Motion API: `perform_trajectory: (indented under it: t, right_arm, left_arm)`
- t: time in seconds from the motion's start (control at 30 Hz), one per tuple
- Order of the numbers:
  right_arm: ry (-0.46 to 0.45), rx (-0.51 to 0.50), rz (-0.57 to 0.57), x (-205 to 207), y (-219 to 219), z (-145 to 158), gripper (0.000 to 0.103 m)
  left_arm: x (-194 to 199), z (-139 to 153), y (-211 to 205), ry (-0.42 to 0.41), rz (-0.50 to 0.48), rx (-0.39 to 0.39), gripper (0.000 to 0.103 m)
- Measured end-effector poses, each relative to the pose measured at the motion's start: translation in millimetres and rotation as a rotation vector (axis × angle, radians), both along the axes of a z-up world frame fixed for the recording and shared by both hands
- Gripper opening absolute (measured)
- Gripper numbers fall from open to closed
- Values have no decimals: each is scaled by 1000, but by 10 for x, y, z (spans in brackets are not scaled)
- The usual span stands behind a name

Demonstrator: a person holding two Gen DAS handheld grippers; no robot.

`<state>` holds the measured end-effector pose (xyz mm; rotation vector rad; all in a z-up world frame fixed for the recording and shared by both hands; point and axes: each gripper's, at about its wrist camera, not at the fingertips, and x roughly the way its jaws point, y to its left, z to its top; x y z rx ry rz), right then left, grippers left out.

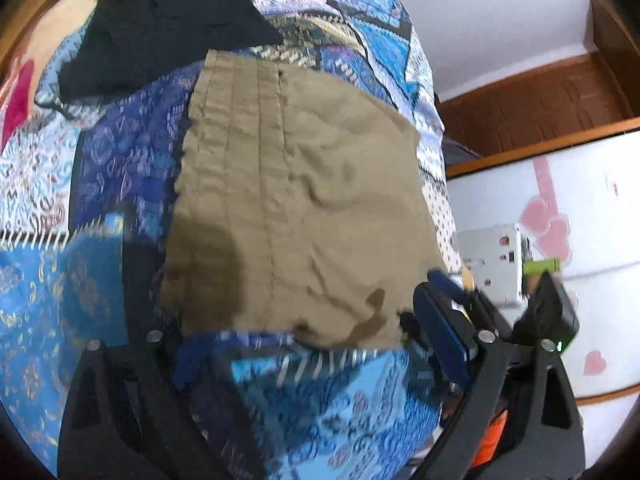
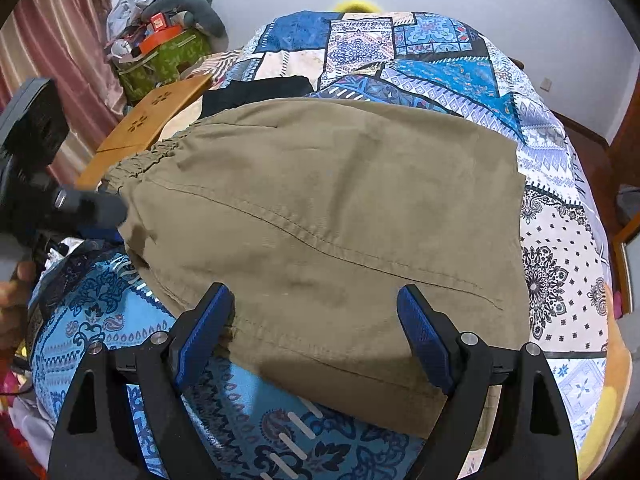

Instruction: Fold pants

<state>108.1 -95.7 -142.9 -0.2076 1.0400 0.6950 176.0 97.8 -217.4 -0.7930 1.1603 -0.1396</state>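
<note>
While the pants [image 2: 320, 216] are spread flat as a khaki block on the quilt [image 2: 440, 68], the right gripper [image 2: 316, 340] is held over their near hem with its jaws set wide, one blue pad on either side of the cloth edge and nothing clamped between them. The elastic waistband is seen at the far left of the right wrist view, just beside a wooden board [image 2: 156, 120]. A black garment [image 2: 256, 94] is laid behind the pants, its edge touching or tucked under them; which cannot be told.

In the left wrist view the pants [image 1: 296, 208] are seen folded, with stitched seams running lengthwise, and the black garment [image 1: 160, 28] lies beyond them on the quilt [image 1: 52, 300]. The left gripper [image 1: 304, 356] is blurred at the near edge of the pants; its right pad is visible, the left one is hidden, so whether anything is gripped cannot be told.
</note>
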Motion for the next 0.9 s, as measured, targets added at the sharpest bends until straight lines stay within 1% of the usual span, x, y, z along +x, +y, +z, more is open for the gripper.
perform_trajectory:
  t: [0.03,0.1,0.13,0.17,0.2,0.27,0.33,0.43,0.53,0.6,0.67,0.73,0.8,0.87,0.9]
  right_arm:
    - [1,1,0,3,0,-1,83]
    - [1,4,1,-2,-2,0,83]
    - [1,5,0,0,0,-2,83]
    - [1,7,-1,-6,0,-1,83]
    - [0,9,-2,-11,-6,-1,83]
    - [1,20,-7,-24,-31,4,83]
    - [3,37,-11,-39,-70,10,83]
    - [8,54,-16,-77,-138,30,83]
    - [-11,50,-30,-132,-237,87,83]
    - [-8,74,-57,-153,-363,131,83]
    - [-5,84,-89,-139,-461,147,83]
    - [4,90,-128,-118,-567,149,83]
    - [14,88,-150,-100,-628,112,83]
    - [34,87,-155,-110,-658,51,83]
    - [49,92,-157,-102,-659,12,83]
  left_arm:
    - [41,15,1,1,16,19,84]
    - [99,35,14,-1,51,55,75]
    - [110,49,34,-12,69,80,66]
    - [126,63,36,-18,87,131,60]
    - [142,63,37,-21,97,175,49]
    - [146,53,46,-36,106,191,44]
    - [97,80,72,-61,110,200,37]
    - [5,176,109,-97,109,251,35]
    - [-141,296,212,-129,137,329,34]
    - [-248,380,289,-144,163,410,34]
    - [-343,440,346,-152,170,474,34]
    - [-441,535,355,-174,179,568,34]
    - [-528,657,308,-216,181,668,34]
    - [-576,744,239,-255,169,727,34]
    - [-595,807,158,-283,161,771,34]
